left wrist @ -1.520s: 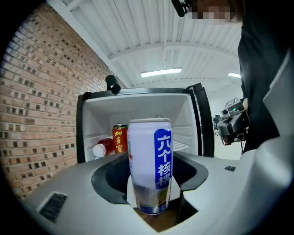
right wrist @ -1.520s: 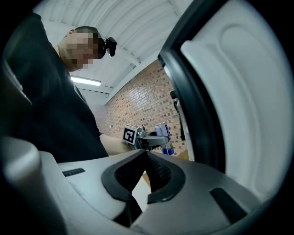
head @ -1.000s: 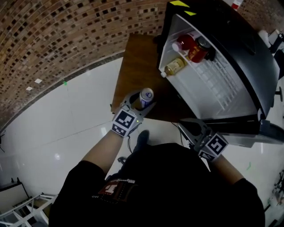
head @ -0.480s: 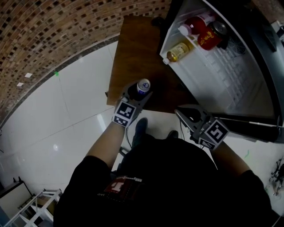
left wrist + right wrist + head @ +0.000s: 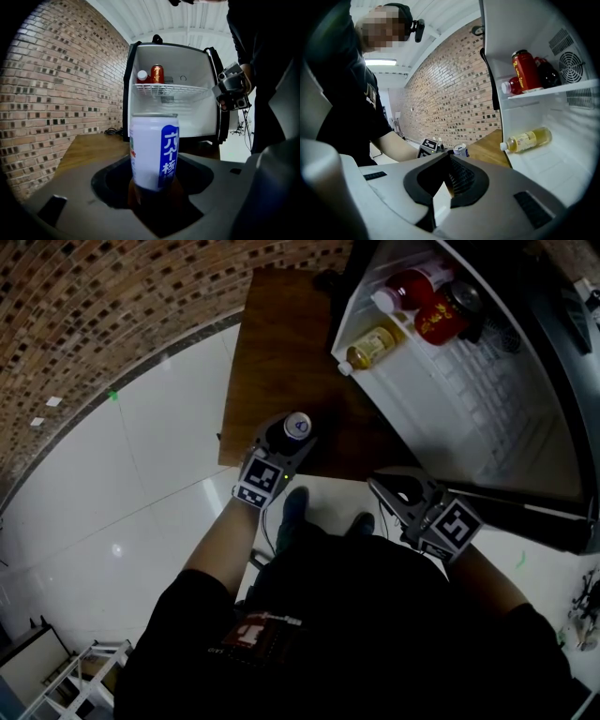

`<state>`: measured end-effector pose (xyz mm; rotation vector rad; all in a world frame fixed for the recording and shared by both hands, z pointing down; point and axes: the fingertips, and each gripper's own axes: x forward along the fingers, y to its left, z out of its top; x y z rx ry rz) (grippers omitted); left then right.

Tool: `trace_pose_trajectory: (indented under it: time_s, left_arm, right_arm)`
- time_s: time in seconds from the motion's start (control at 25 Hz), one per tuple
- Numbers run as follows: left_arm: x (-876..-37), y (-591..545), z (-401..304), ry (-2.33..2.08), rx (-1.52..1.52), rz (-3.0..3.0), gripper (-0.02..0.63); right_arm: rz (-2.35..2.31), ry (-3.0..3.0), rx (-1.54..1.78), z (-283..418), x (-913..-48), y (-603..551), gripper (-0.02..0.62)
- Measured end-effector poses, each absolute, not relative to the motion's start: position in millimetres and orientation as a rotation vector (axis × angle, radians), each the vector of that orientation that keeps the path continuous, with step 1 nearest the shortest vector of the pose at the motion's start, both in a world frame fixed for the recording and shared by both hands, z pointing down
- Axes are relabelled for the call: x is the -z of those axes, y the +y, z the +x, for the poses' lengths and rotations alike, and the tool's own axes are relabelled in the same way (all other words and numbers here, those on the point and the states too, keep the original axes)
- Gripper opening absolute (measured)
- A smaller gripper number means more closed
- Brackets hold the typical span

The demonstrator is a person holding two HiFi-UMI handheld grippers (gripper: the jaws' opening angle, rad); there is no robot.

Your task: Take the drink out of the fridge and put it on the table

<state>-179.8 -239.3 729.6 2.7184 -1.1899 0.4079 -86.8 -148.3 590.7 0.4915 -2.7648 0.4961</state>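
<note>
The wooden table (image 5: 272,343) carries an open fridge (image 5: 469,409) along its 3 o'clock side. A white can (image 5: 296,426) is upright at its 6 o'clock edge, contact unclear. The fridge shelf (image 5: 171,89) holds a red can (image 5: 157,74) and a bottle (image 5: 142,76); a yellow bottle (image 5: 370,345) lies below.

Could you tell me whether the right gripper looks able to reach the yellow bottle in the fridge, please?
Probably yes: the fridge stands open and the yellow bottle lies alone on its lower floor, nothing before it. The jaws of the right gripper are together, so they must open first.
</note>
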Motion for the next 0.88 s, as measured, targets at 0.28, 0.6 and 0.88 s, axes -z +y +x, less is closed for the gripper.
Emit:
trace_pose_trajectory:
  time_s: [0.28, 0.6, 0.88]
  left_arm:
    - [-712, -211, -193, -1.199, -0.319, 2.569, 0.359]
    - [-589, -127, -159, -1.062, -0.083, 2.618, 0.210]
    - [-484, -107, -76, -0.736, 0.078, 2.778, 0.029]
  right_arm:
    - [0.485, -2.820, -0.465, -80, -575, -152, -0.003]
    - [0.464, -2.908, -0.404, -55, -521, -124, -0.003]
    - [0.549, -2.982, -0.331, -13, -469, -92, -0.003]
